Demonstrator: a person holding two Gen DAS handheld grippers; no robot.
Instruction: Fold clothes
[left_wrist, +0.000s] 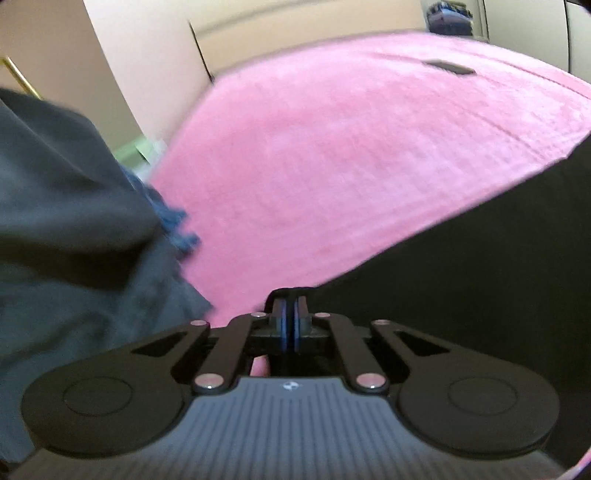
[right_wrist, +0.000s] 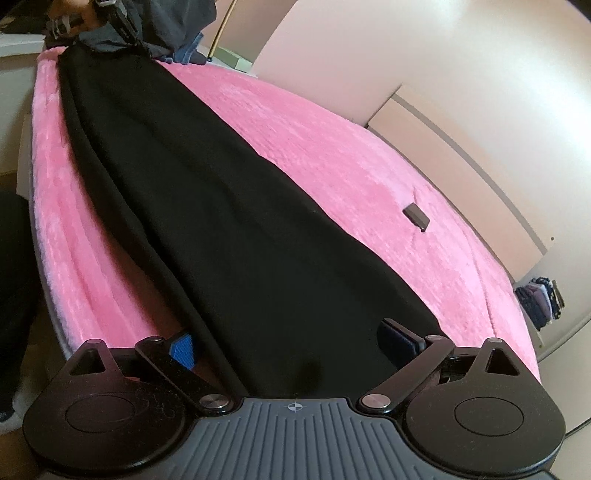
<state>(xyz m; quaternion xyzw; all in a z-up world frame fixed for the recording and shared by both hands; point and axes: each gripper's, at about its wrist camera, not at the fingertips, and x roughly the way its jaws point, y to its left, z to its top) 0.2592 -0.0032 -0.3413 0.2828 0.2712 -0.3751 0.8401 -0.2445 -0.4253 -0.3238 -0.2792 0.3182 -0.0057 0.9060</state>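
Observation:
A long black garment (right_wrist: 229, 221) lies stretched along the near side of a pink blanket (right_wrist: 351, 158) that covers the bed. My right gripper (right_wrist: 291, 343) stands open at the garment's near end. The cloth lies between its jaws, and the blue pad (right_wrist: 183, 349) sits just off the garment's left edge. My left gripper (left_wrist: 291, 306) is shut, and the corner of the black garment (left_wrist: 480, 266) runs up into its fingertips. In the right wrist view the left gripper (right_wrist: 142, 46) is at the garment's far end, with a hand (right_wrist: 74, 20) on it.
A heap of dark grey clothing (left_wrist: 74, 221) with a blue piece (left_wrist: 177, 229) lies at the bed's far end. A small dark box (right_wrist: 417, 216) rests on the blanket. Cream walls and panels border the bed. More clothes (right_wrist: 539, 302) sit beyond its right corner.

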